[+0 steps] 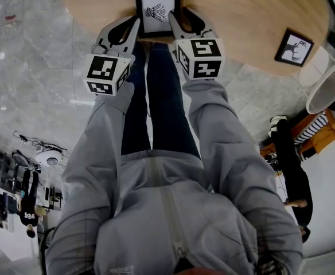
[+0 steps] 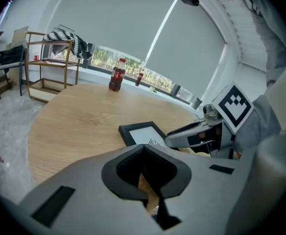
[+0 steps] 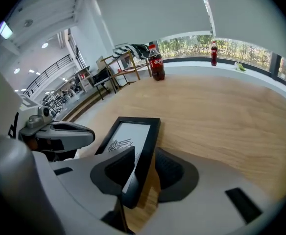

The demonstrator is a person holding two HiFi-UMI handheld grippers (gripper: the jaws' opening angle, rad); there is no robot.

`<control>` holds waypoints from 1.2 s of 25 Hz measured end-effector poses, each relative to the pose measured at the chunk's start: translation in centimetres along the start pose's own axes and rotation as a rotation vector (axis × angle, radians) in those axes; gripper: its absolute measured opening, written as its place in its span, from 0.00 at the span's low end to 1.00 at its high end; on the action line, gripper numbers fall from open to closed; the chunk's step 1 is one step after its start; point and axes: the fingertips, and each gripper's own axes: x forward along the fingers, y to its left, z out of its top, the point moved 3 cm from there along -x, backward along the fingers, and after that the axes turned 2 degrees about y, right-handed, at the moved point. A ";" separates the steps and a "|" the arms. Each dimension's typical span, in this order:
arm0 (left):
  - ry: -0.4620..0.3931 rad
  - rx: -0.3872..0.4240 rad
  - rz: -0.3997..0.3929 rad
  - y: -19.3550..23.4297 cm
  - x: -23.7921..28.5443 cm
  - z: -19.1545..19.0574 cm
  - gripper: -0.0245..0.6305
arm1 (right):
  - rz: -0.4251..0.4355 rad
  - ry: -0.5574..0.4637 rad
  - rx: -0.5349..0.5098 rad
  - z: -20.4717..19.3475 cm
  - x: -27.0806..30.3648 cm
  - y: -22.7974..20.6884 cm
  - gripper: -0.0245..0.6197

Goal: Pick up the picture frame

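Note:
The picture frame (image 1: pixel 157 11), black-rimmed with a white sheet and a dark drawing, lies flat at the near edge of the round wooden table (image 1: pixel 242 16). My left gripper (image 1: pixel 134 20) sits at the frame's left side, jaws shut on nothing. In the left gripper view the frame (image 2: pixel 143 132) lies just beyond my closed left gripper (image 2: pixel 144 148). My right gripper (image 1: pixel 179 13) is at the frame's right side. In the right gripper view the right gripper (image 3: pixel 144 153) stands open, astride the right rail of the frame (image 3: pixel 128 136), with a gap showing beside the rail.
A second, smaller picture frame (image 1: pixel 293 47) lies at the table's right edge. Two cola bottles (image 2: pixel 116 75) (image 2: pixel 140 77) stand at the far side by the window. A wooden shelf (image 2: pixel 50 62) stands left of the table, a white chair (image 1: pixel 328 87) and a person (image 1: pixel 288 153) on the right.

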 end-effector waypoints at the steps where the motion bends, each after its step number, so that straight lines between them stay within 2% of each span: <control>1: 0.000 -0.002 0.001 0.0 -0.1 0.0 0.07 | -0.006 0.004 0.009 0.0 0.1 -0.1 0.24; 5: 0.000 -0.012 0.006 0.4 -0.5 -0.2 0.07 | -0.022 0.018 0.028 0.0 0.3 0.2 0.19; 12: 0.015 -0.038 0.019 0.5 -1.2 -1.6 0.07 | -0.053 0.023 0.080 -0.5 0.2 0.5 0.17; 20: 0.030 -0.101 0.041 0.9 -2.9 -3.8 0.07 | -0.053 0.044 0.091 -1.8 0.2 3.2 0.17; 23: 0.026 -0.146 0.051 1.2 -3.8 -4.7 0.07 | -0.055 0.053 0.092 -2.3 0.2 4.3 0.17; 30: -0.039 -0.288 -0.016 1.6 -6.1 -6.6 0.07 | -0.041 0.070 0.075 -3.0 0.4 6.6 0.17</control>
